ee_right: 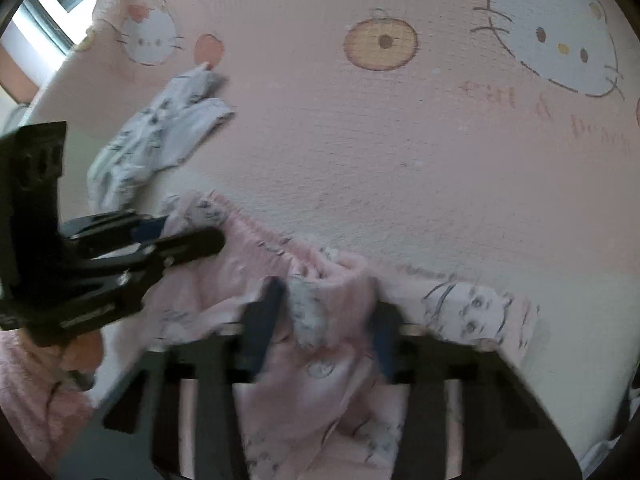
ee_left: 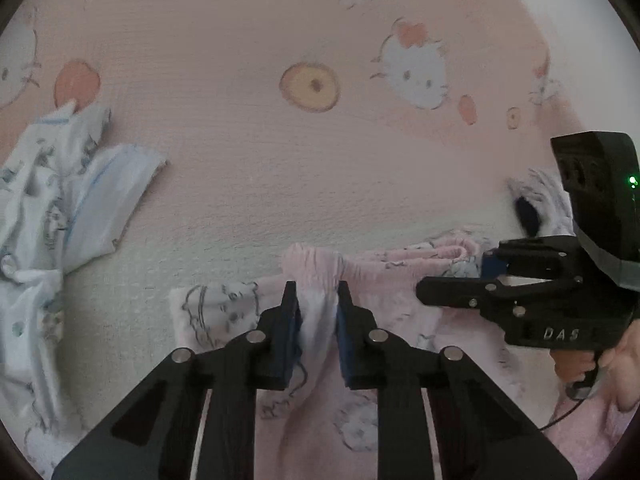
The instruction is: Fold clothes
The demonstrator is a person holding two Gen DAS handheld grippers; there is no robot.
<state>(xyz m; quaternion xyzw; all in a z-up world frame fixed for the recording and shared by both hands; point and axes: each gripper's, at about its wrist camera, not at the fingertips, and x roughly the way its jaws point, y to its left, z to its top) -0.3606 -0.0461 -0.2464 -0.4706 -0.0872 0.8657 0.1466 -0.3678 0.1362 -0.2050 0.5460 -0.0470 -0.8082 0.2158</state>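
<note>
Fingers of the left gripper [ee_left: 318, 300] pinch the gathered waistband of the pink garment [ee_left: 384, 280], cloth bunched between the blue pads. Right gripper [ee_right: 326, 312] does the same further along the band, a fold of pink fabric caught between its fingers; that view is blurred, so pad contact there is a judgement. The garment lies at the near edge of the pink cartoon-cat sheet [ee_left: 240, 40], at 6 o'clock in both views.

Step in hand looks like lifting the waistband by two points. To do it well: keep both grips level, draw the band taut between them, raise together so the legs hang straight before laying flat.

Left view shows the right gripper side-on at 3 o'clock and a dark-and-white item [ee_left: 536, 204] behind it. Right view alone shows a window [ee_right: 52, 4] at 10 o'clock. Both show a crumpled white-blue garment [ee_left: 48, 208] at 9 to 10 o'clock.
</note>
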